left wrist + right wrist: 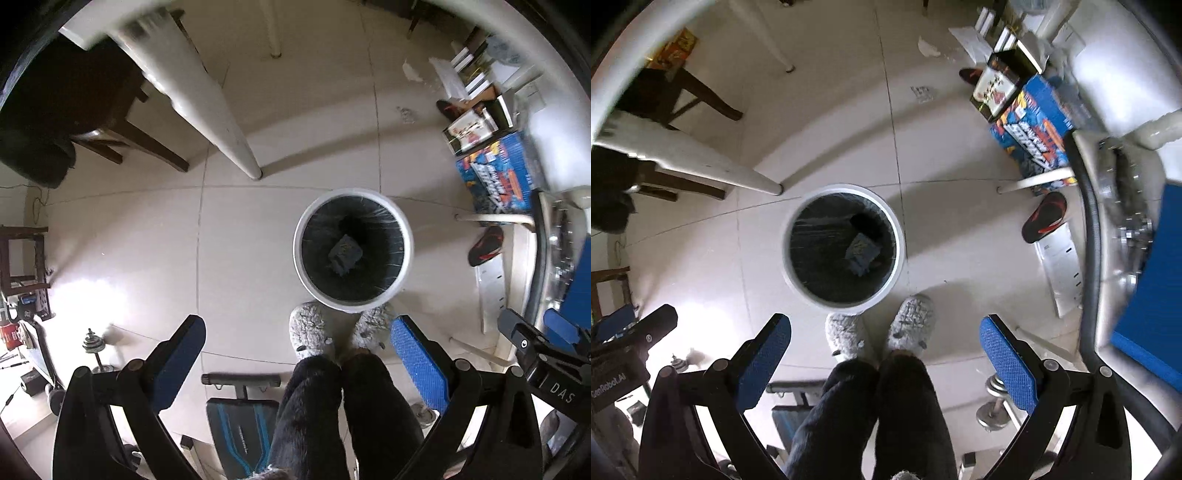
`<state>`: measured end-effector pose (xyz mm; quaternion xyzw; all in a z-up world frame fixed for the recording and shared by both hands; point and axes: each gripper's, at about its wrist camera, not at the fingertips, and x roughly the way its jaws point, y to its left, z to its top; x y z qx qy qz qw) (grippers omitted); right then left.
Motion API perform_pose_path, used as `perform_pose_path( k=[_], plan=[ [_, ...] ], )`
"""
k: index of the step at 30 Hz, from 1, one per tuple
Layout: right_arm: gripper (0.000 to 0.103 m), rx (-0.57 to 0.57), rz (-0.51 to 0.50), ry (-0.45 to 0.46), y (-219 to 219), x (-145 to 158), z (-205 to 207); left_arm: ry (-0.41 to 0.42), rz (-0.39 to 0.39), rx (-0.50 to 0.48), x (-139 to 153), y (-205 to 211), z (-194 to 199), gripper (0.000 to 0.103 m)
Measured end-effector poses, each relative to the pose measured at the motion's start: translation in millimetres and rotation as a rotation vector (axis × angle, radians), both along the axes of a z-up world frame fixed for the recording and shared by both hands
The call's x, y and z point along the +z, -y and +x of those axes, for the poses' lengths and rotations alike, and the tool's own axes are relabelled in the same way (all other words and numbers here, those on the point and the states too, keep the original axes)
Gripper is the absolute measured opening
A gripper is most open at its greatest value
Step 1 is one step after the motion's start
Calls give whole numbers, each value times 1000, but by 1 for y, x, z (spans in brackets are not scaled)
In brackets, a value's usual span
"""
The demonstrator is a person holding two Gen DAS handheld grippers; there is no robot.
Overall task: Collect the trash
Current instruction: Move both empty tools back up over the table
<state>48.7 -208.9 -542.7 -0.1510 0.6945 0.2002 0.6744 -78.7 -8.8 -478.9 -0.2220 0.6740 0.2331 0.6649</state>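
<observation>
The left tool [297,354] points straight down at the floor, its two blue-padded fingers spread wide apart with nothing between them. The right tool [884,350] hangs the same way, also released and empty, fingers far apart. In the left wrist view, the body of the right tool shows at the lower right edge.

Below both tools stands a round white trash bin [352,249] [844,246] lined with a dark bag. It sits upright on the pale tiled floor [240,240] [945,236]. At the bottom of the bin lies a crumpled dark piece of trash [345,253] [862,253], well below the rim.

The person's two feet, in fluffy grey slippers [310,328] [912,321], stand just beside the near edge of the bin, toes almost touching it. Dark fuzzy trouser legs [347,413] [871,417] rise toward the cameras between the fingers of each tool.

A white table leg [229,136] [738,171] comes down to the floor near the far side of the bin. Dark wooden chair legs [140,140] stand further left. To the right, against the wall, lie a blue printed box [495,181] [1034,125], a stack of books, and a black and red sandal [485,245] [1045,218]. A blue and black exercise bench [240,432] sits behind the person's legs, with a dumbbell [94,345] on the floor to the left.
</observation>
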Motion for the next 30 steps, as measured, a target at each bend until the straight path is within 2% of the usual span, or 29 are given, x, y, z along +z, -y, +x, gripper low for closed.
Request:
perform_pose_path(
  k=[5,10,15,20,23,26,30],
  plan=[
    [103,2,43,17,4,86,-19,42,24,-22,77,1,-18,103],
    [103,-25,97,23,11,163,-29,66,47,-38,137,4,-26,103],
    [103,-86,168,54,14,224,-12,155,84,-22,197,-4,-5,103],
    [103,-186,218,116,15,277,55,249,105,4,236,-20,46,103],
    [103,-183,220,152,17,296,106,280,100,19,246,-31,93,103],
    [103,-150,186,195,18,303,160,292,82,43,246,-37,140,103],
    [103,-73,121,227,15,295,245,284,33,103,233,-41,208,103]
  ],
)
